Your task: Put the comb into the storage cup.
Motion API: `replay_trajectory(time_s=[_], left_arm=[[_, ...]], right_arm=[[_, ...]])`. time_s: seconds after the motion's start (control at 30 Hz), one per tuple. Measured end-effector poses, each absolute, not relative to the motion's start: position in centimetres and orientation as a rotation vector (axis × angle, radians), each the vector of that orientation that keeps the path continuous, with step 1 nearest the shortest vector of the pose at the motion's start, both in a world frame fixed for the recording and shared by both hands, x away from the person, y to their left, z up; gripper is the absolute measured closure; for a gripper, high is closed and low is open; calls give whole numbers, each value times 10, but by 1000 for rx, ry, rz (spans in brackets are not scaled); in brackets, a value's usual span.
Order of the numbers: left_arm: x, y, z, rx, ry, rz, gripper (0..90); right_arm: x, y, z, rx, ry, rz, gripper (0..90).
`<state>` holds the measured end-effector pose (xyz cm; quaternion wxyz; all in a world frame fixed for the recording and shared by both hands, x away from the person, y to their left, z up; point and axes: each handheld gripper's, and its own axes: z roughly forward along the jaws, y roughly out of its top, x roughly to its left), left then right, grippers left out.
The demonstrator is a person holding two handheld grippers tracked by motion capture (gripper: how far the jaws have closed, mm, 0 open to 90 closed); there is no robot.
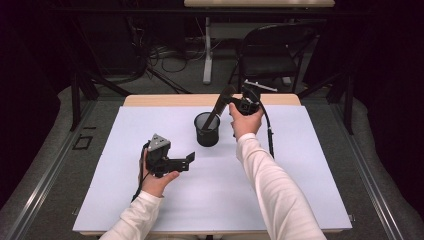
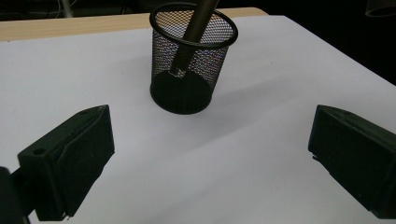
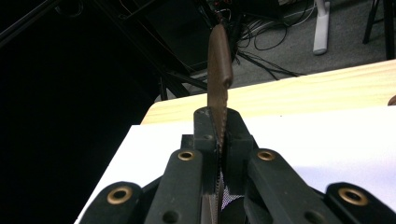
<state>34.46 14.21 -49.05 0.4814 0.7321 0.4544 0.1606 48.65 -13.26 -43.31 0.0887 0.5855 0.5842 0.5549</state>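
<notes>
- Ahead of the left hand-held gripper point(image 2: 205, 154), bare tabletop point(image 2: 280, 74) runs unobstructed to the mesh cup point(image 2: 192, 65).
- The knife point(image 2: 194, 35) slants through the cup's mouth under the right hand-held gripper point(image 1: 235, 102), partly blocking entry.

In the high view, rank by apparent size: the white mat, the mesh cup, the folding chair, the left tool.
1. white mat
2. folding chair, though it stands farther off
3. left tool and mesh cup look alike; unranked.
</notes>
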Motion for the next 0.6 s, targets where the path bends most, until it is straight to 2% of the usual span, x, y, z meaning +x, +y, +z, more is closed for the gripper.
replay_trajectory(time_s=[0.6], left_arm=[[345, 143, -491, 1785, 1114, 393, 6]], right_arm=[[487, -126, -450, 1764, 1761, 1625, 869]])
